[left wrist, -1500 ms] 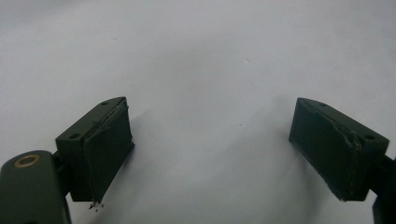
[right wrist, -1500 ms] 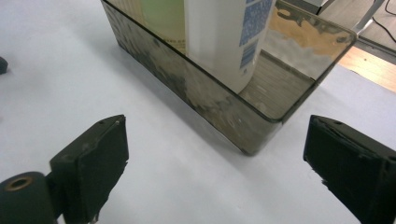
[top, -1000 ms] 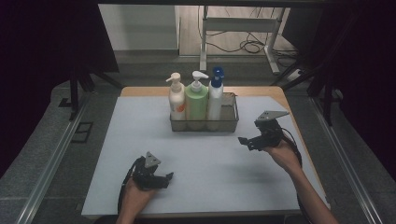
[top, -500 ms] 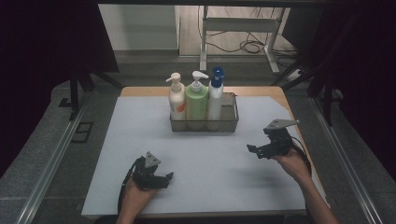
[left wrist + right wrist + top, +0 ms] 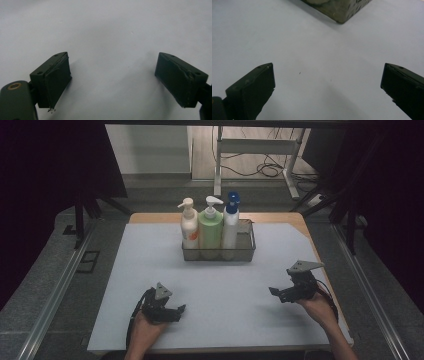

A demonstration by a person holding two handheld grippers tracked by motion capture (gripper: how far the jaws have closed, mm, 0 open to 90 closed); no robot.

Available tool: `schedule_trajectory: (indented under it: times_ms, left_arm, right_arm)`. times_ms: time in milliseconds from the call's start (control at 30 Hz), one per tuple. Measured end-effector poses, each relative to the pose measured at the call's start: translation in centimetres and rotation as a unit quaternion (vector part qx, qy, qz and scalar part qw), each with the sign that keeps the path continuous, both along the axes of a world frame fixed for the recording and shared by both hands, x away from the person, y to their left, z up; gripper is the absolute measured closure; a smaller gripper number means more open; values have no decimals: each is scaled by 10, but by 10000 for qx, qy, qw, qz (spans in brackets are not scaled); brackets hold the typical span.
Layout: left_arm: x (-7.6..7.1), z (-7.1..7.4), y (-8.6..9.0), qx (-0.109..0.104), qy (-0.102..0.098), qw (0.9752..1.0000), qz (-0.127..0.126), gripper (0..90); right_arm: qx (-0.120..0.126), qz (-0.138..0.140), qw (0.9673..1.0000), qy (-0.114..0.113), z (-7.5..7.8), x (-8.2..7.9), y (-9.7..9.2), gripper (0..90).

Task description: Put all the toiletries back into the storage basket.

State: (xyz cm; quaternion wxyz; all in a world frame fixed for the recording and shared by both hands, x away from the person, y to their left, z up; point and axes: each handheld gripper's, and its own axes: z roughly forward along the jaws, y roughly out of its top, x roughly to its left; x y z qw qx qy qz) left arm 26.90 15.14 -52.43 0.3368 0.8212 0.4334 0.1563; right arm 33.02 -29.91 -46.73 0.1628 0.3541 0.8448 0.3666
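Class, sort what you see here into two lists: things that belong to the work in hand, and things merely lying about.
Belonging to the work:
wire basket
cream pump bottle
green pump bottle
blue-capped white bottle
left tongs, open
right tongs, open

Lying about:
white table mat
cables on the floor
metal stand

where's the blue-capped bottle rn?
High view: the blue-capped bottle stands upright in the wire basket at the table's far middle, rightmost of three, beside the green bottle.
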Motion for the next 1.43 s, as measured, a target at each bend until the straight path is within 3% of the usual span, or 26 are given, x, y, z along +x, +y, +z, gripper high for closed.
schedule_trajectory:
  times_ms: [733,1433]
  left_arm:
    - [0,0,0,-3,-4,10000,2,126]
    - [0,0,0,2,3,10000,-4,126]
  right_arm:
    - [-152,148,9994,281,-48,-22,10,0]
    - [-163,137,9995,227,-55,-26,12,0]
